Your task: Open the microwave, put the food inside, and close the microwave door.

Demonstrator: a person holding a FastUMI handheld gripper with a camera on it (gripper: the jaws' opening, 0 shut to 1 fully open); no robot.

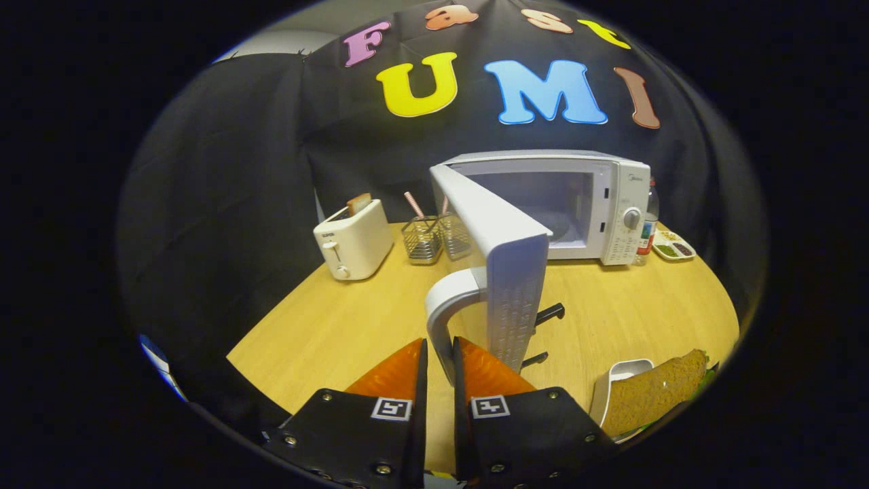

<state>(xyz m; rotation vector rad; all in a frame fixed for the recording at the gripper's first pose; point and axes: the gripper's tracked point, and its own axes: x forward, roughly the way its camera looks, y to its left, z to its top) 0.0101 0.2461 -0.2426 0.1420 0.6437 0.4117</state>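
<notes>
The tongs [440,353] are nearly closed, both fingers pinching the lower end of the handle [445,305] on the open microwave door [506,258], which swings out toward the camera. The microwave [584,204] stands at the back of the tabletop [339,326], its cavity partly hidden by the door. The sandwich [655,392] lies on a white plate [621,373] right of the fingers, partly cut off. A toaster [354,239] and wire baskets [424,239] stand left of the microwave.

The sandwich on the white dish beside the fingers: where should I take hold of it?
Grip the brown-bread sandwich across its flat faces near the upper edge, coming from above, since it leans on the white dish. The hand-held gripper now pinches the door handle.
</notes>
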